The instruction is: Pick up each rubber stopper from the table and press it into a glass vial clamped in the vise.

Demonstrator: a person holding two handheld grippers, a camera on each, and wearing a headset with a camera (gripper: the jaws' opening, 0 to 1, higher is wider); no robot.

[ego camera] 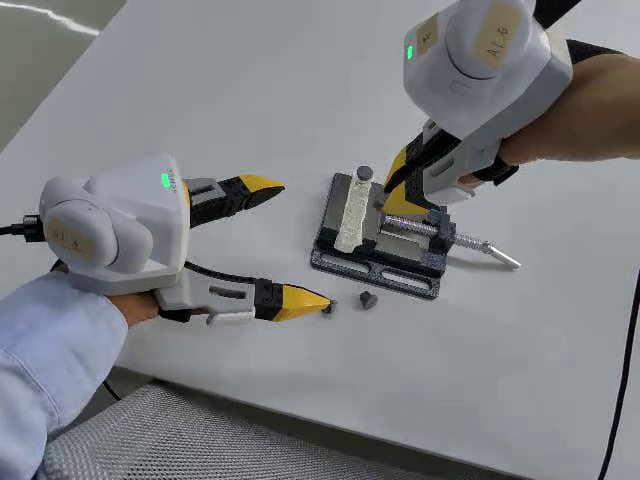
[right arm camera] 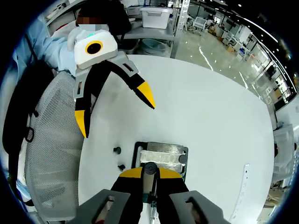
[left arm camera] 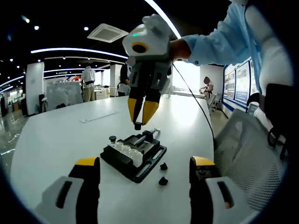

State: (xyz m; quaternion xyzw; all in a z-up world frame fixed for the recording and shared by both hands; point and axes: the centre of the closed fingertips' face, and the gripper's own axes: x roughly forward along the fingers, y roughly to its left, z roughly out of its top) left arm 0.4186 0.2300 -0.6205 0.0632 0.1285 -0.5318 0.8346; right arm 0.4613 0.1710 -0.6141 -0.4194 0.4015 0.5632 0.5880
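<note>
White table [ego camera: 250, 80], round-edged. Grey mesh chair [right arm camera: 53, 154] beside it. Ceiling: curved light strips [left arm camera: 74, 50], one vent [left arm camera: 107, 31]. Glossy floor [right arm camera: 215, 42], reflecting lights. Posters [left arm camera: 240, 79] on the wall.

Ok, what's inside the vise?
A row of glass vials, one end vial capped with a stopper. The right gripper, shut on another stopper, hides part of the vise in the head view.

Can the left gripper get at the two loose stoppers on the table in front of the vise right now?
Probably yes. The left gripper is open, one jaw tip beside the nearer of the loose stoppers, nothing between. The right gripper, holding a stopper, sits over the vise, out of the way.
</note>
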